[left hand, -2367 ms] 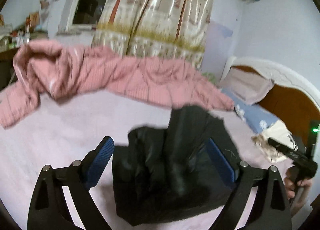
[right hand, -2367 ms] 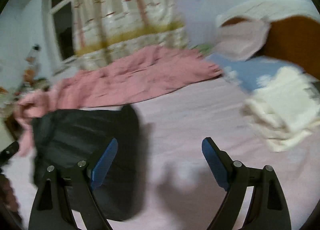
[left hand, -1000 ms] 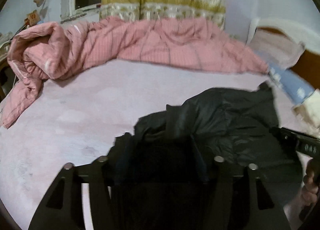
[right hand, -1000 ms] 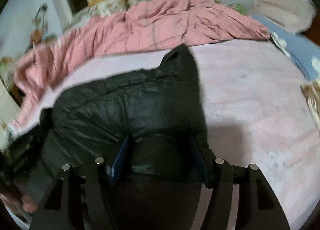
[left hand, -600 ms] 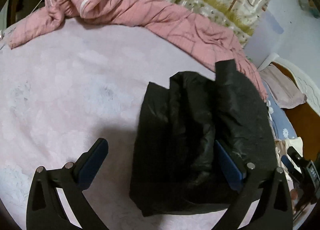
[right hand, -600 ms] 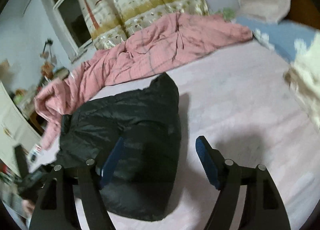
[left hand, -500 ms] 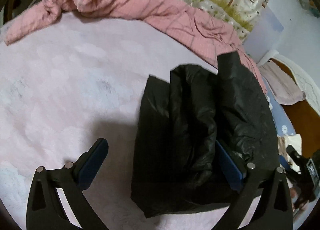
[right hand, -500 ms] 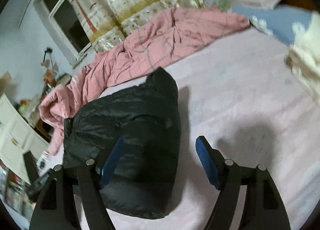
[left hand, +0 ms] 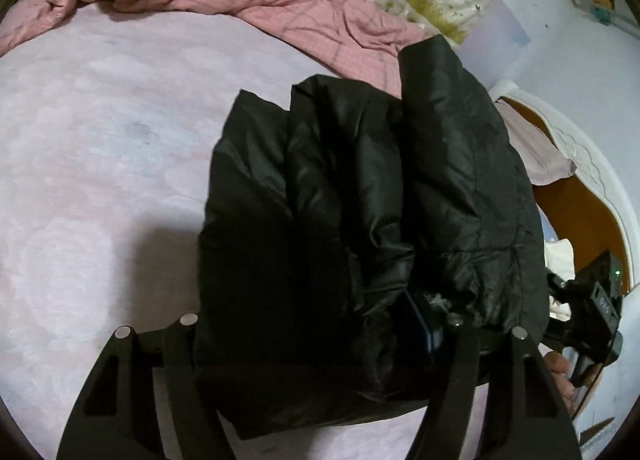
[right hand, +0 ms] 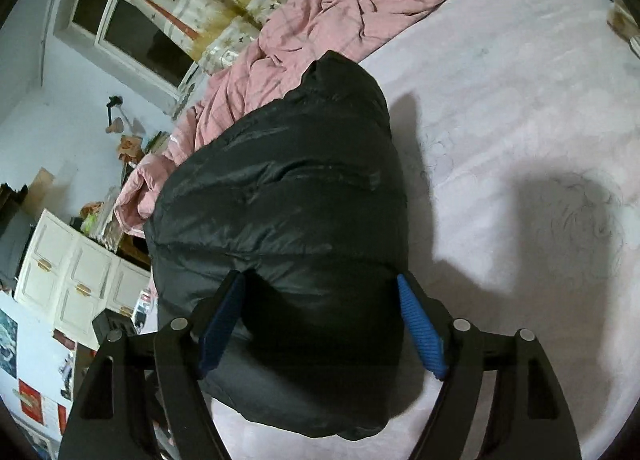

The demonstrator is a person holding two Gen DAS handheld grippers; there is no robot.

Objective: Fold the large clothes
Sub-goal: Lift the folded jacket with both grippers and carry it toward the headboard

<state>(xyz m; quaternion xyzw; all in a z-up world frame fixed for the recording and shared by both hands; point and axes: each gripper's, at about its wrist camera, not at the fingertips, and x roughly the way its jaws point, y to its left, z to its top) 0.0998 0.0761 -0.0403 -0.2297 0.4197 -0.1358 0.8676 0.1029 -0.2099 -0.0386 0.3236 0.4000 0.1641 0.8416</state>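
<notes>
While the black jacket (left hand: 360, 219) lies bunched on the bed (left hand: 100, 147), my left claw (left hand: 312, 324) seems clamped on its near edge; my right claw (right hand: 320, 324) straddles it, fingers apart.

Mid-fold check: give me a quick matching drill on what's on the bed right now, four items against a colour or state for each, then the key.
Items:
1. jacket
2. quilt
3. bedsheet
4. right gripper

Descriptions:
A. pale pink, spread flat
B. black, puffy, bundled
C. blue pads spread either side of the bundle
D. pink checked, rumpled by the curtain

Pairs: 1-B, 2-D, 3-A, 4-C
</notes>
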